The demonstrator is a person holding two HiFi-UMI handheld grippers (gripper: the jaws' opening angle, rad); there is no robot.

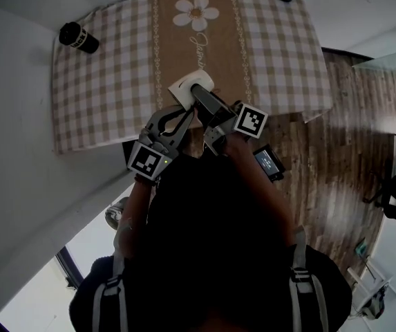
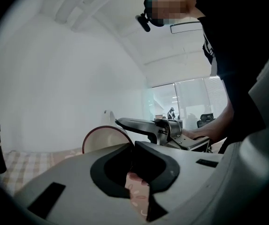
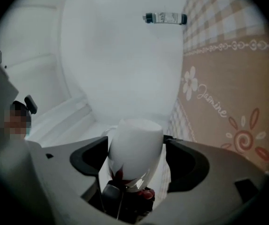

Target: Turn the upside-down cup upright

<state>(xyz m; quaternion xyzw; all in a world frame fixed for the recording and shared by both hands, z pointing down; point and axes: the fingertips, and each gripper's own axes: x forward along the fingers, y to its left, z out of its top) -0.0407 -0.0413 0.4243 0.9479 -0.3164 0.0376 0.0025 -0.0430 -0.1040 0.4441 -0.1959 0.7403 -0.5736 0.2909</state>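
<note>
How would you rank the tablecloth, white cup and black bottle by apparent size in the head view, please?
1. tablecloth, clearly largest.
2. white cup and black bottle look about alike; the cup is partly hidden, so they stay unranked.

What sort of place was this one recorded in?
Probably an office or lab room rather than a home: a checked tablecloth dresses the work surface, the wood-plank floor runs beside it, and the left gripper view shows a glass wall with an office chair behind it.

Over the table [image 1: 115, 95] front, the cup [image 1: 187, 83] is within the right tool [image 1: 201, 95], a bottle [image 1: 79, 38] far left.
</note>
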